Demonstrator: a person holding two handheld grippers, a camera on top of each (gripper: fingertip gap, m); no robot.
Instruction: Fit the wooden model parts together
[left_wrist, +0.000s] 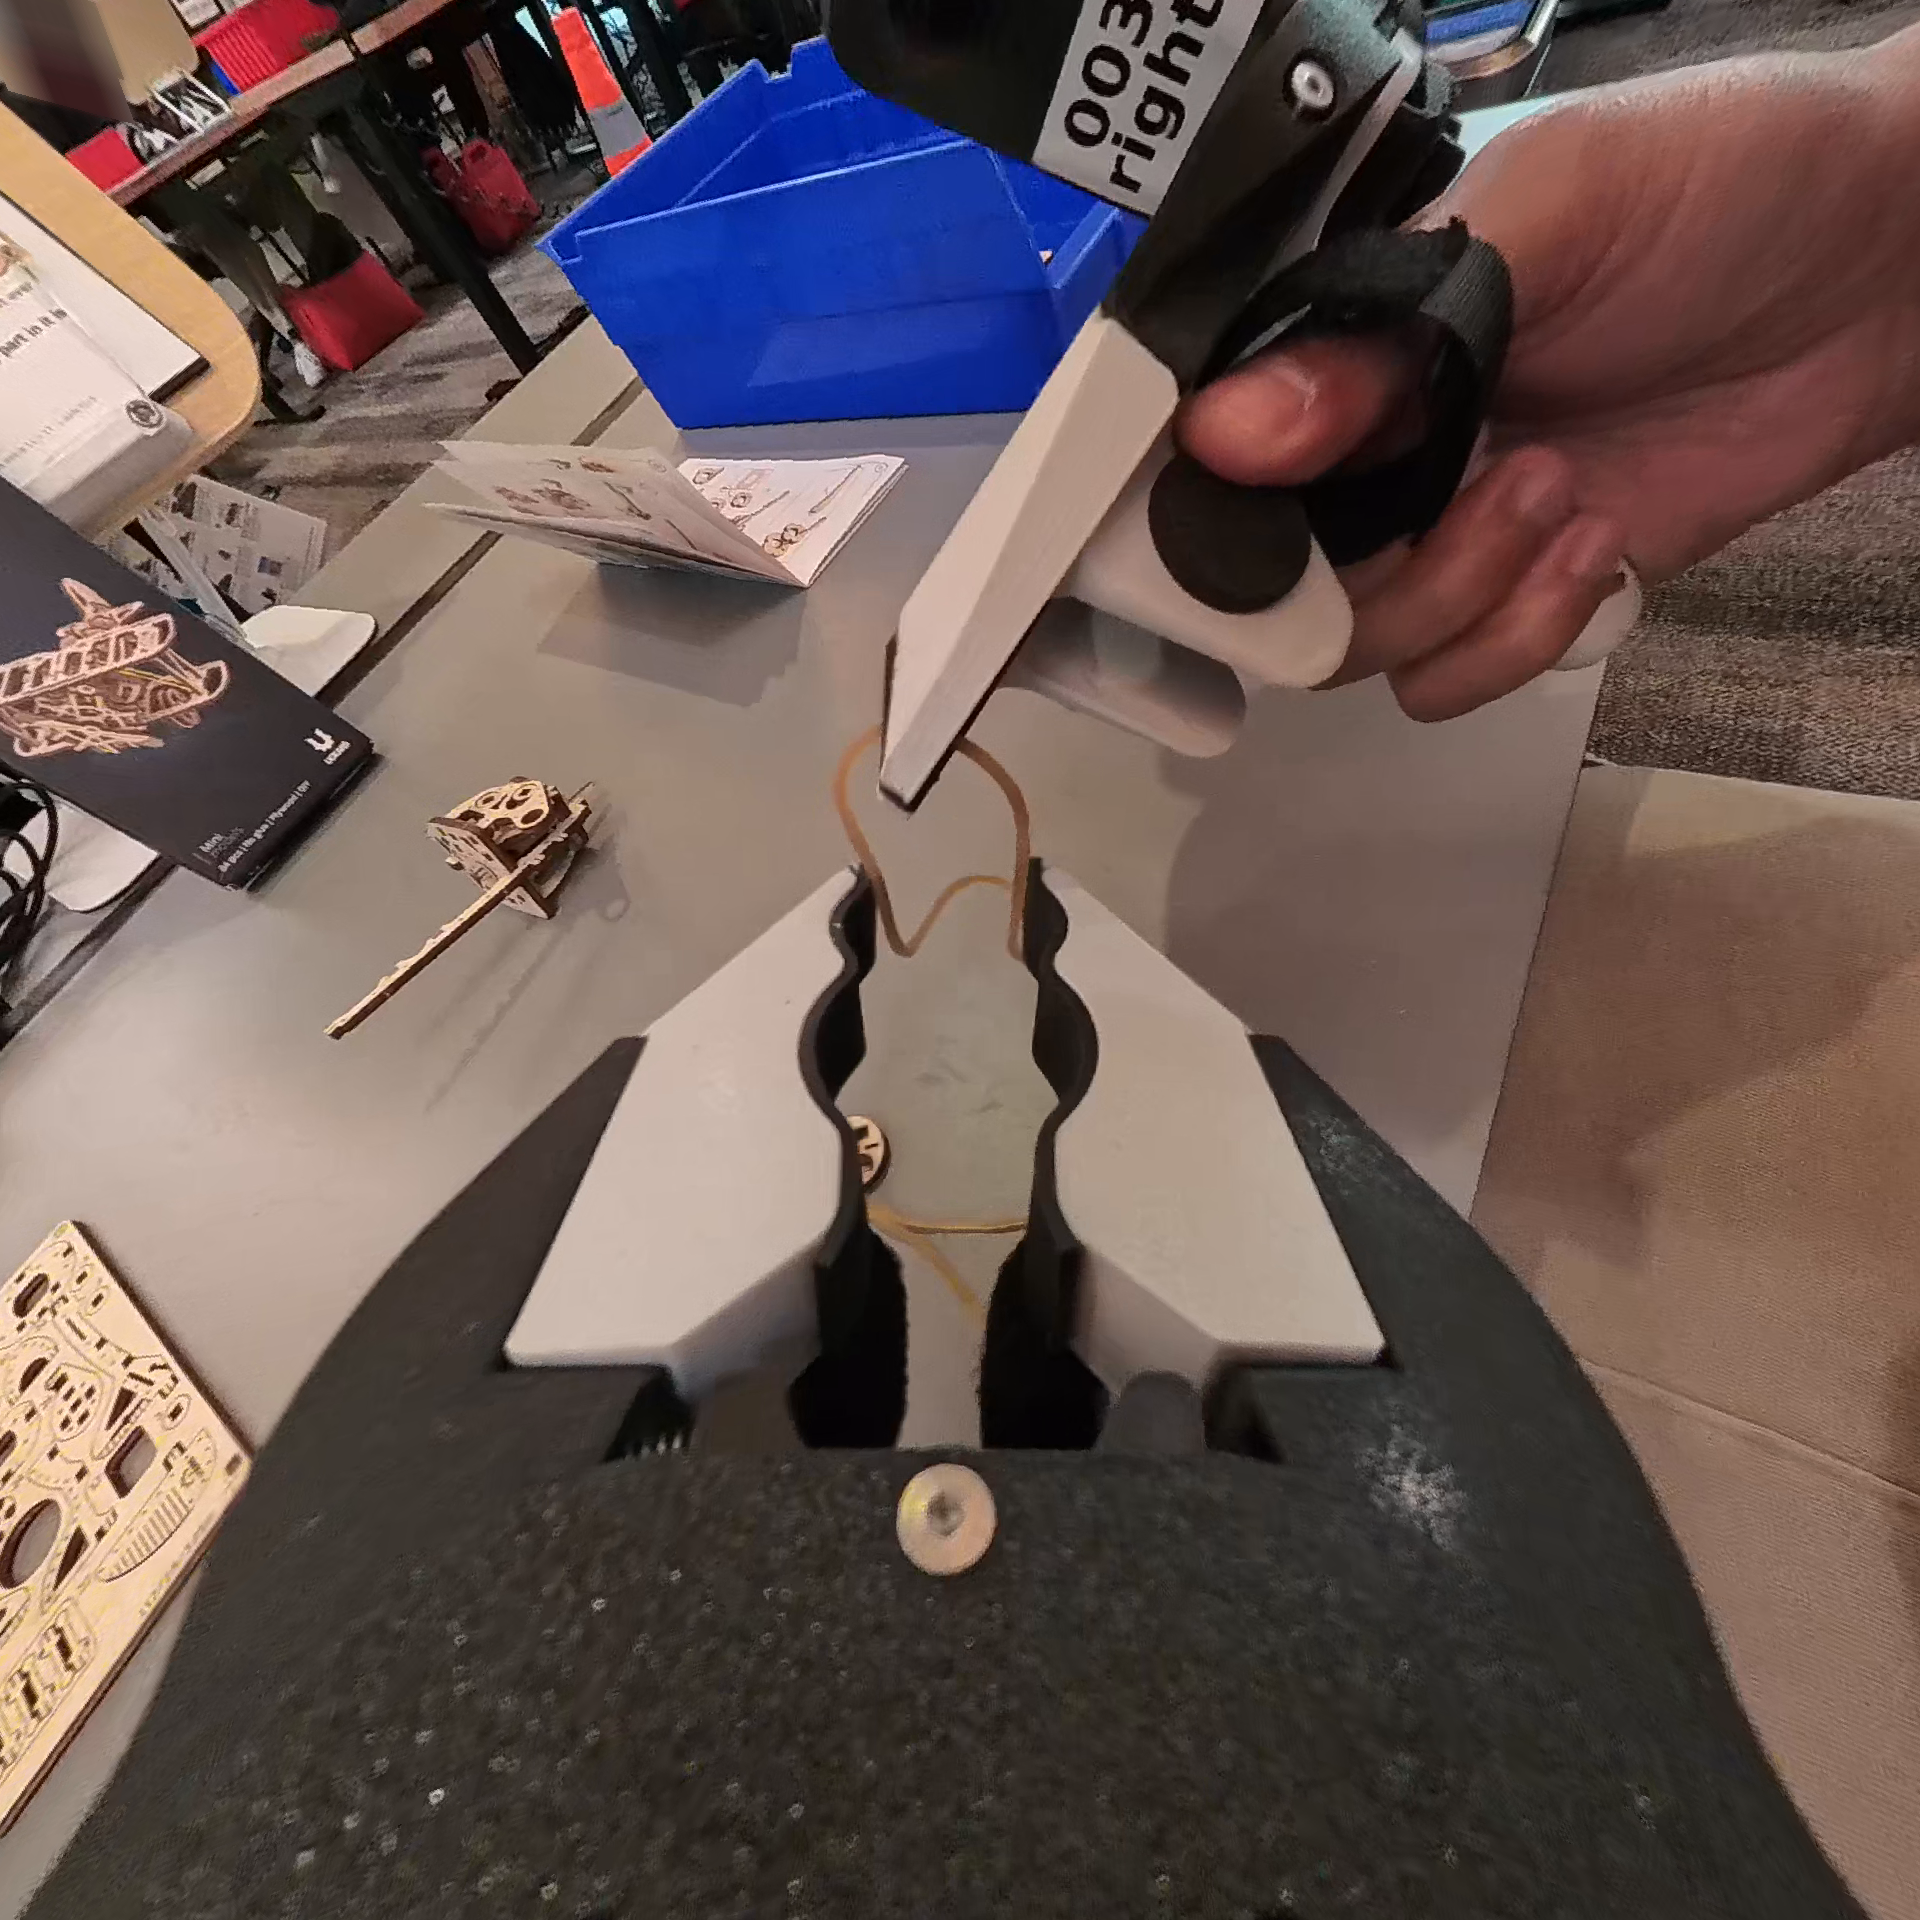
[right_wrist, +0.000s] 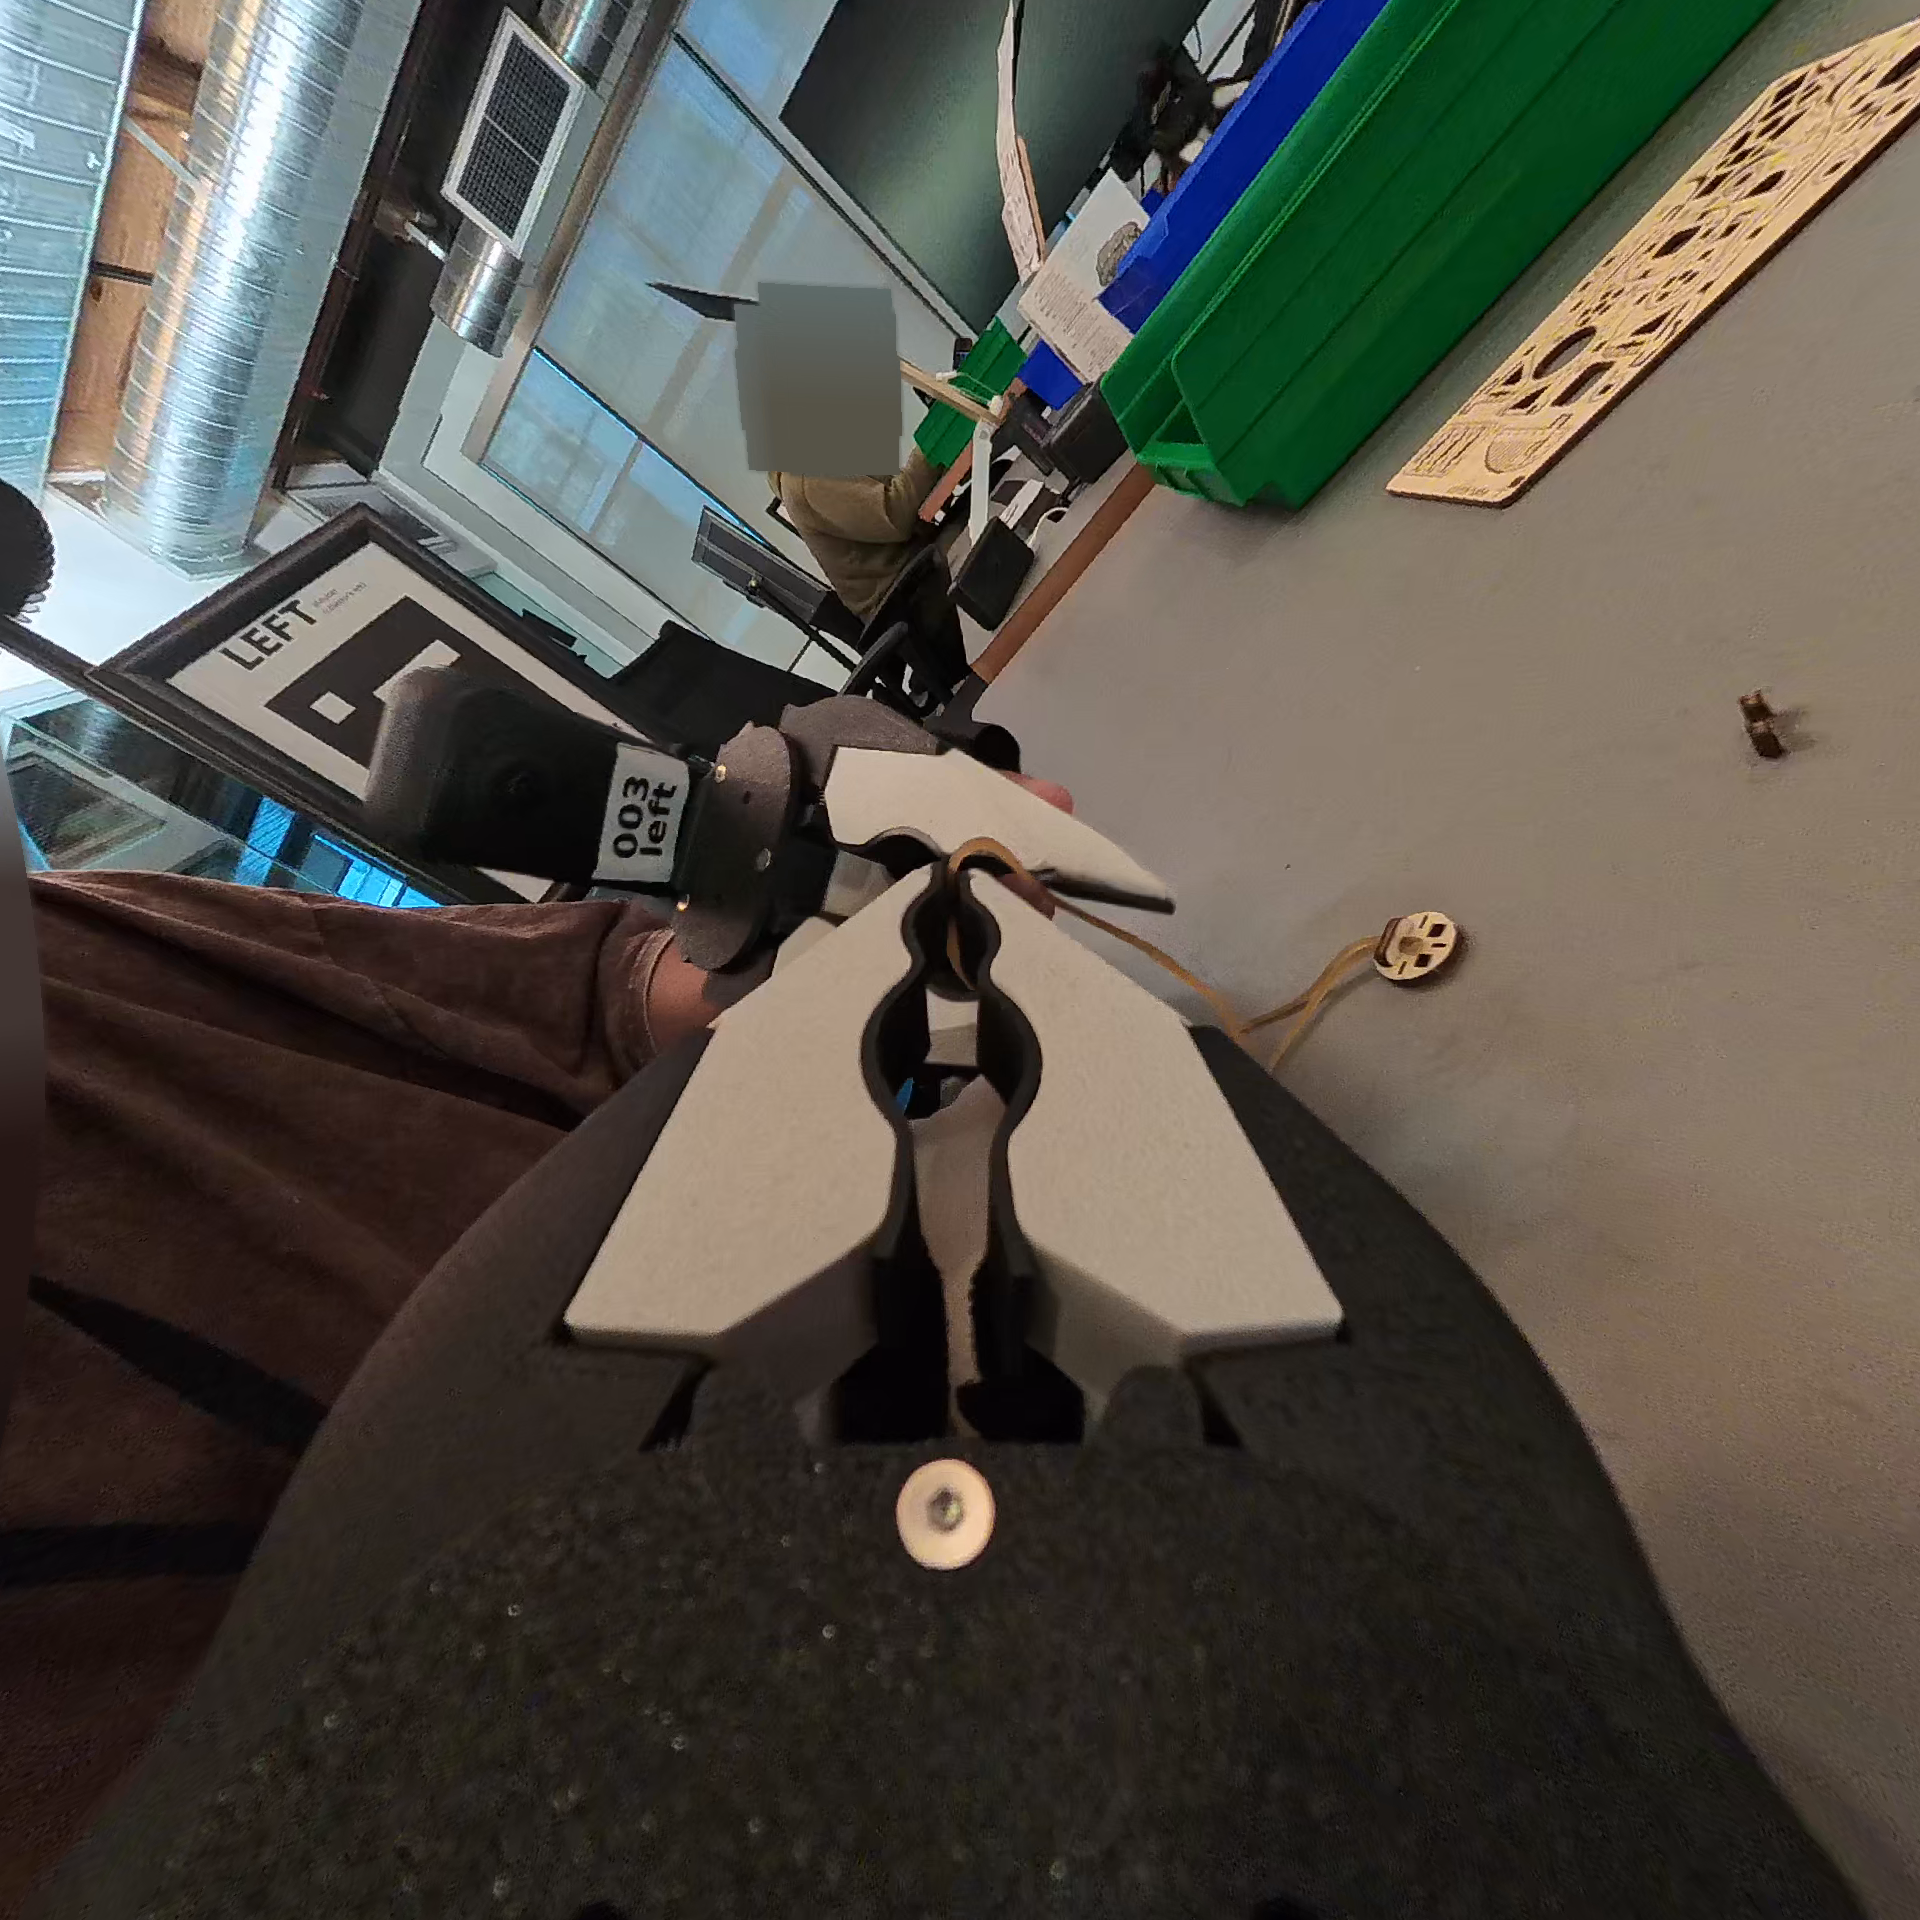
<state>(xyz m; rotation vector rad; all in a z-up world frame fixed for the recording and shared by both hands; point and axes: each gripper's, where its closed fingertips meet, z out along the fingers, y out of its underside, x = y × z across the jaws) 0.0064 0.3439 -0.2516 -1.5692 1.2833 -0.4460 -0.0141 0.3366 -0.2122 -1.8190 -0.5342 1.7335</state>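
The right gripper (left_wrist: 896, 774) has its jaws together on the top of a rubber band (left_wrist: 1023, 800), held up above the bench (left_wrist: 260, 1091). The left gripper (left_wrist: 951, 904) has its jaws apart, with the band's loop hanging between the tips. The band trails down to a small wooden disc (right_wrist: 1415, 948) lying on the bench just under the left gripper. The part-built model (left_wrist: 509, 842) sits well apart to the left, and a sheet of uncut parts (left_wrist: 83, 1455) lies at the near left.

The step looks to be stretching or rerouting the band. To do it well, I would close the left jaws on one strand only, keep the pull gentle so that the disc does not jerk free, then carry both toward the model.
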